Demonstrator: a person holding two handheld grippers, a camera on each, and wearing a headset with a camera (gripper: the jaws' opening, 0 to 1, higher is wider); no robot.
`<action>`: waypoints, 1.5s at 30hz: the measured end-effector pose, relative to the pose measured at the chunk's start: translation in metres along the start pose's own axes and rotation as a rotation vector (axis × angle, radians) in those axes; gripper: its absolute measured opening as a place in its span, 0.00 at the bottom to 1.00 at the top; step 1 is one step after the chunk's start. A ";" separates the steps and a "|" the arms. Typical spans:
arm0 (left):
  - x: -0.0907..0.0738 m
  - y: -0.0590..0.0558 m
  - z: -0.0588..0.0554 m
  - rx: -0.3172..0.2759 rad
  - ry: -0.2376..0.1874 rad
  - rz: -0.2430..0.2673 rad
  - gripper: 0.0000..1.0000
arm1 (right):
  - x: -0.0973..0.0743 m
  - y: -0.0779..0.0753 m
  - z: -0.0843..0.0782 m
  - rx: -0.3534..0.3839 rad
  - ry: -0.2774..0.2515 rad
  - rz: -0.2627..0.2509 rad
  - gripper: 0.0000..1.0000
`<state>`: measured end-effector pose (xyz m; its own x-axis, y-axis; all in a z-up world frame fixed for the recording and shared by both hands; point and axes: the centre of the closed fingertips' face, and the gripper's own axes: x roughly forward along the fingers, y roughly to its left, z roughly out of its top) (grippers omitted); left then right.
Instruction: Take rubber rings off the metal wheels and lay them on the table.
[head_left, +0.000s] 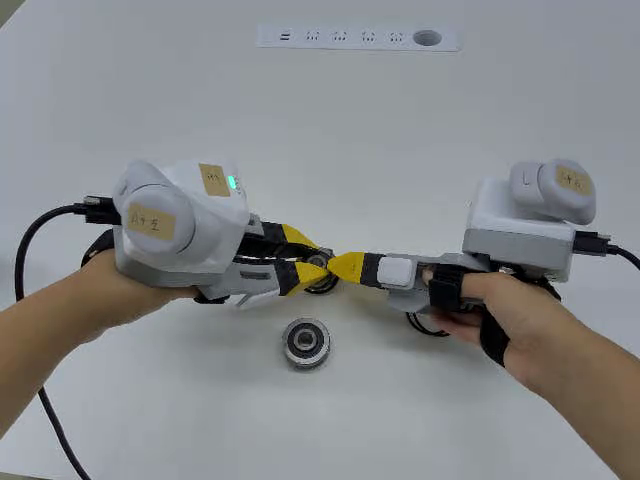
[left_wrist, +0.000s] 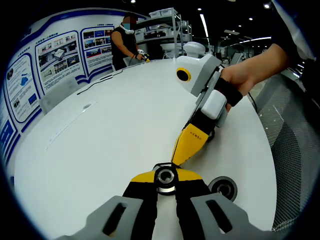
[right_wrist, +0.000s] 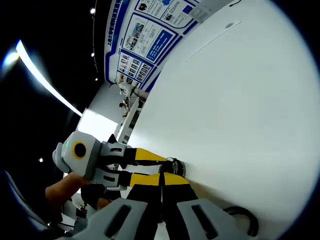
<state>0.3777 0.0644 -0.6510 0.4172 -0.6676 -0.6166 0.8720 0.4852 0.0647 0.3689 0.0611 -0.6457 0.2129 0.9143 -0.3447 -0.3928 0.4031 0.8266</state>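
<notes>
My left gripper (head_left: 313, 273) is shut on a small metal wheel (left_wrist: 165, 177), held just above the white table (head_left: 330, 150). My right gripper (head_left: 337, 267) comes in from the opposite side; its yellow jaws are closed together at the wheel's rim, apparently pinching its black rubber ring. The right gripper view has its own jaws (right_wrist: 167, 176) meeting the left gripper (right_wrist: 170, 164) and the wheel (right_wrist: 178, 167). A second wheel (head_left: 306, 342), still wearing its black ring, lies flat on the table just in front of the jaws. One loose black ring (head_left: 425, 325) lies under the right hand.
A white power strip (head_left: 358, 38) lies at the table's far edge. A black cable (head_left: 30, 250) trails from the left gripper off the left side. A person (left_wrist: 125, 35) stands beyond the table in the background. The table's right edge (left_wrist: 270, 150) drops away close by.
</notes>
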 end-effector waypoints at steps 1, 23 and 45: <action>0.000 0.000 0.000 0.000 0.000 0.000 0.12 | 0.000 0.000 0.000 -0.007 0.003 0.003 0.00; 0.000 0.000 0.000 0.001 -0.012 0.006 0.12 | -0.002 0.005 0.000 -0.051 0.013 0.048 0.01; 0.000 -0.001 0.001 0.017 0.017 0.030 0.13 | -0.001 -0.003 -0.002 -0.050 0.003 -0.046 0.01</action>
<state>0.3773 0.0634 -0.6500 0.4388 -0.6431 -0.6276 0.8634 0.4952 0.0964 0.3686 0.0588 -0.6486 0.2294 0.8948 -0.3830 -0.4264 0.4461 0.7869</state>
